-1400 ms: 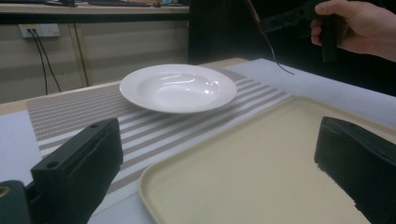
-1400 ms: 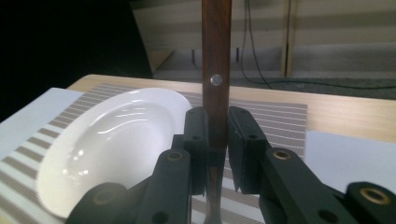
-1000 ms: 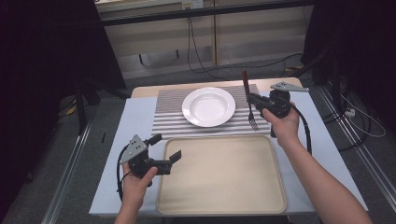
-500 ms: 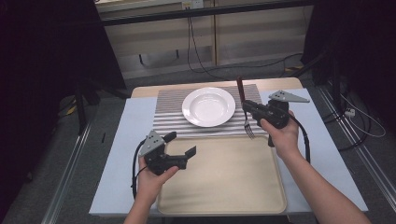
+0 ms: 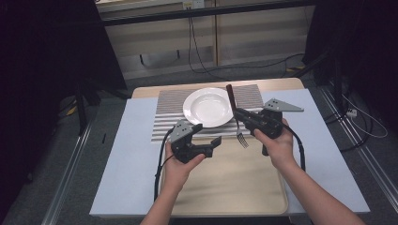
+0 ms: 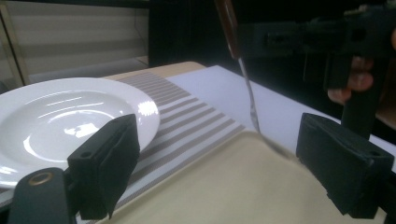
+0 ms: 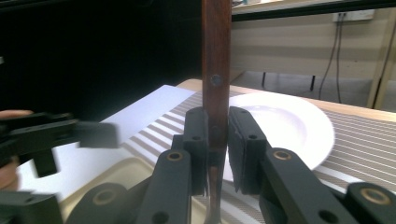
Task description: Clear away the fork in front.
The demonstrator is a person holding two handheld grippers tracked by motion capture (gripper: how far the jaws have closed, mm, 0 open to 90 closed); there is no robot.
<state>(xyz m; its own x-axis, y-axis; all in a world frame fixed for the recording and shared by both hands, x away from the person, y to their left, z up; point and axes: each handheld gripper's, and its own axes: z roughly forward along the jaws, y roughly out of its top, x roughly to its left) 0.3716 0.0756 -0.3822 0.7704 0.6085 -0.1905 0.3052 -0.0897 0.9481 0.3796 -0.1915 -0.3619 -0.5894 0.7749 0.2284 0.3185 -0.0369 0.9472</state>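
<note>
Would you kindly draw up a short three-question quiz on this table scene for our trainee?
1. True or false: the right tool is shut on the wooden-handled metal fork.
2. Which way do the fork's tines point: A) down toward the beige rectangular tray, B) up, C) into the round white plate?
3. Fill in: the white plate rests on a grey-and-white ______ placemat.

Key: 1 true, clamped on the brown handle. 2 A. 3 striped. The left tool, whose jaws have just been closing, has nothing between them.

No lettering, label, brand, number or sign can be read anywhere here.
</note>
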